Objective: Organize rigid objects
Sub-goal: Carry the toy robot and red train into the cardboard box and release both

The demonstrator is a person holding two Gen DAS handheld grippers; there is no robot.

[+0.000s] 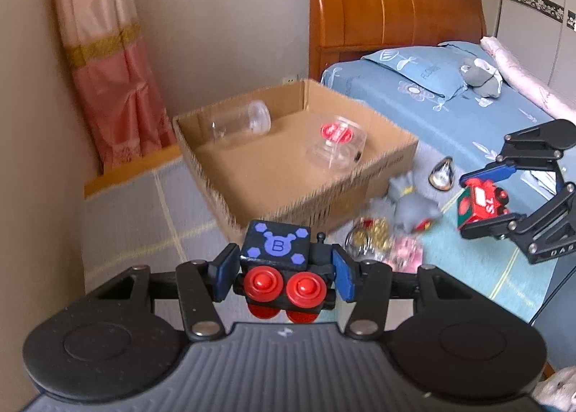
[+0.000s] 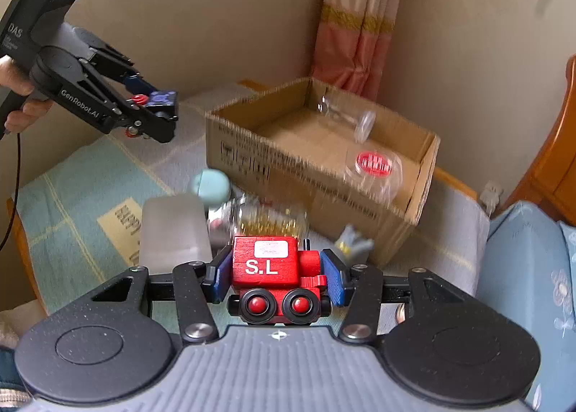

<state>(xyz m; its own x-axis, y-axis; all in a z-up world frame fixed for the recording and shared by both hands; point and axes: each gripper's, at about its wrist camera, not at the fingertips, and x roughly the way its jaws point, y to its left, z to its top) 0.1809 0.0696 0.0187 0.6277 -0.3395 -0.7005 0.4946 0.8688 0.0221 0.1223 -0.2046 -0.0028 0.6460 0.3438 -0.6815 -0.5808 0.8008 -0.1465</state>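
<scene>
"B" on black toy train (image 1: 277,253); "S.L" on red toy train (image 2: 266,264); "GenRobot.AI" on left gripper (image 2: 151,113).

The cardboard box (image 2: 316,174) and the jars (image 2: 374,171) inside are smeared by blur; the box's printing cannot be read. The frosted bottle (image 2: 172,228) is partly hidden.

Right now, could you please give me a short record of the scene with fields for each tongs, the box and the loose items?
left tongs: shut on black toy train, held off the surface
right tongs: shut on red toy train, held off the surface
box: open cardboard, holds two clear jars, one showing a red lid
loose items: grey plush, jar of gold pieces, frosted container
</scene>
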